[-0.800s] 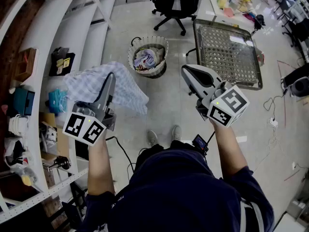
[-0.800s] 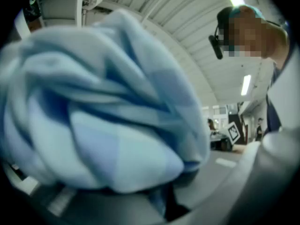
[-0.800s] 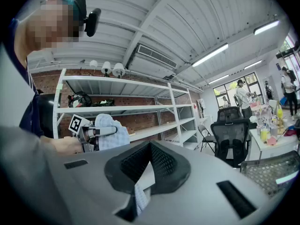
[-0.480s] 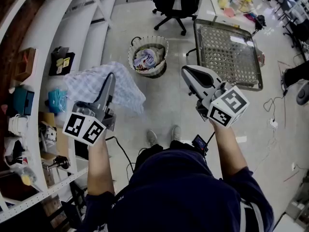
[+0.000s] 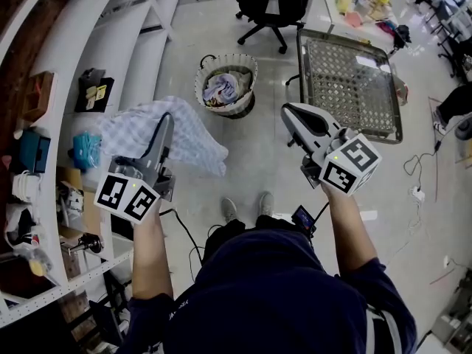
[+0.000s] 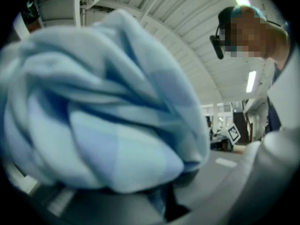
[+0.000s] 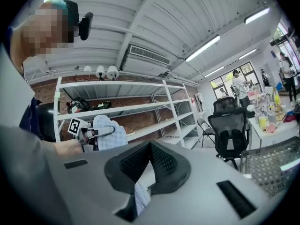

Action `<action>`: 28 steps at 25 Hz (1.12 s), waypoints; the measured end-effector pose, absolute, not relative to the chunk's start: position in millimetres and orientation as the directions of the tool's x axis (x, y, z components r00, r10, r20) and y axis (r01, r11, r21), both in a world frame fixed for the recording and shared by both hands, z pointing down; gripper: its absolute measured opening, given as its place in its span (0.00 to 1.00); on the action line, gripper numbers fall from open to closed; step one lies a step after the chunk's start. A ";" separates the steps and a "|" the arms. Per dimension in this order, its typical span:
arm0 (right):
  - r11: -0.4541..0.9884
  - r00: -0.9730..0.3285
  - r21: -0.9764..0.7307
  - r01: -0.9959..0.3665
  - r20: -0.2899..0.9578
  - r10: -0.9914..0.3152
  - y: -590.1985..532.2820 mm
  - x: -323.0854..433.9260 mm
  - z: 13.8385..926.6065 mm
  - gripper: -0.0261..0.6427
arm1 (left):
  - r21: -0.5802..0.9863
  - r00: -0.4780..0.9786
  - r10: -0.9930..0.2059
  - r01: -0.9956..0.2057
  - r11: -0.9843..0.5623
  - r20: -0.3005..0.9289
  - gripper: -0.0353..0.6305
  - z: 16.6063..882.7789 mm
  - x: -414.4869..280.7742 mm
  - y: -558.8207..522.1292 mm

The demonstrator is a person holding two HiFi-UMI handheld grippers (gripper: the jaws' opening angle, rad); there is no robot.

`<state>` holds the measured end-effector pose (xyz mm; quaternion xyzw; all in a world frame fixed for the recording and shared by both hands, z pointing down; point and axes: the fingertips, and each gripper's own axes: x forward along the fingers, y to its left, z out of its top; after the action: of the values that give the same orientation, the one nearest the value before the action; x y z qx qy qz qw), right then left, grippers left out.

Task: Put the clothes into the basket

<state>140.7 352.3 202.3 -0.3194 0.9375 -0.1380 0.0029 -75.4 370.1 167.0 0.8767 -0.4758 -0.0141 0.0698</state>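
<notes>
In the head view, your left gripper (image 5: pixel 167 118) is clamped on a blue checked cloth (image 5: pixel 133 133), raised at chest height. Most likely this keeps the fabric off the floor (image 5: pixel 258 161) on the way to the basket (image 5: pixel 200 87). The basket stands ahead of your feet, well apart from the cloth, with other clothes (image 5: pixel 221 88) already inside. Your right gripper (image 5: pixel 289 110) points forward beside it with nothing visible in its grip, probably held clear so it doesn't snag the load. White shelves (image 5: pixel 88 43) curve along your left. A wire rack (image 5: pixel 350 80) and an office chair (image 5: pixel 269 2) stand past the basket.

In the left gripper view, the cloth (image 6: pixel 103 116) fills nearly everything. It bunches up out of the closed jaws, so the hold looks deep rather than on a corner.

In the right gripper view, the jaws are closed with their pads meeting at the tip. A small checked patch shows in the gap below them, and you can't tell what it is. Across from it you see the cloth (image 7: pixel 110 132) in the other gripper, with the shelves behind it and the chair to the right.
</notes>
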 end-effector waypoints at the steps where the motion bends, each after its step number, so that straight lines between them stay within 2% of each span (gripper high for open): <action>1: 0.760 -0.800 -0.267 -0.592 0.080 -0.595 351.5 145.6 202.8 0.05 | 0.132 0.542 -0.839 -0.836 -0.533 0.043 0.12 166.8 -71.7 370.4; 12: 0.794 -0.839 -0.300 -0.529 0.046 -0.542 348.6 191.5 198.8 0.05 | 0.093 0.484 -0.874 -0.873 -0.478 0.050 0.12 160.2 -46.4 378.4; 28: 0.786 -0.843 -0.316 -0.531 0.108 -0.527 307.0 163.7 218.9 0.05 | 0.126 0.495 -0.868 -0.864 -0.487 0.033 0.12 173.1 -69.0 334.1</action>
<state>163.7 307.0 218.9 -0.2799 0.9450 -0.1690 -0.0069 -69.0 334.1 173.1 0.8622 -0.5023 -0.0173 0.0628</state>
